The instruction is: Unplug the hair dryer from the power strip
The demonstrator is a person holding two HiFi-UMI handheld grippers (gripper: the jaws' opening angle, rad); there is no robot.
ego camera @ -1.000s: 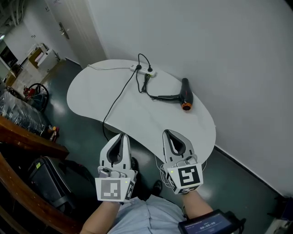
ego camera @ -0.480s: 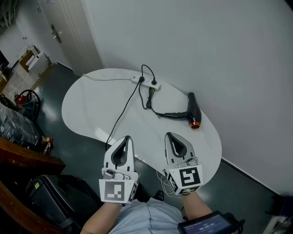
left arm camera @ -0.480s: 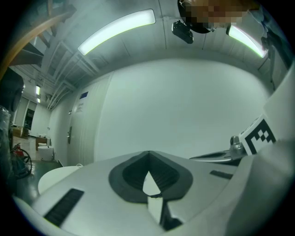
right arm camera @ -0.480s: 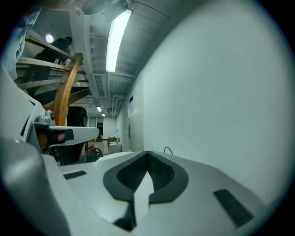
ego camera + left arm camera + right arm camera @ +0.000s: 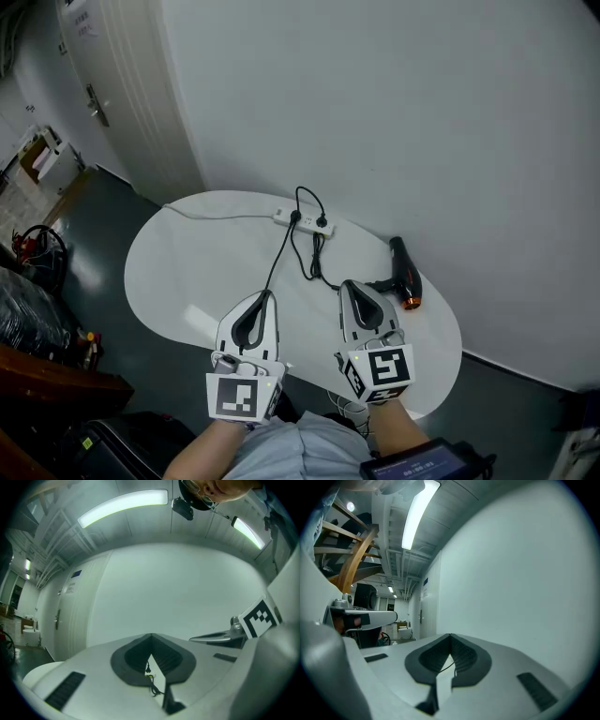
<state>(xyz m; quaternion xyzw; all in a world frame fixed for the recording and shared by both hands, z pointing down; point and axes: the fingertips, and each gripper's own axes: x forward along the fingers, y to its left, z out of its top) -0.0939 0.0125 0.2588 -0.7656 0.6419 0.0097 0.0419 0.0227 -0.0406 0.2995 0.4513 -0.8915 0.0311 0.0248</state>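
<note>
White kidney-shaped table (image 5: 192, 267), pale door (image 5: 127, 98) beyond

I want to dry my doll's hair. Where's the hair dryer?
In the head view, the hair dryer lies on the table's right side, beside the right gripper.

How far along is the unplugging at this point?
Nothing is done yet: the cord from the hair dryer runs into the power strip. In hand: nothing; the left tongs and right tongs are shut and empty, short of the strip. Left: reach, grip, pull it free.
</note>
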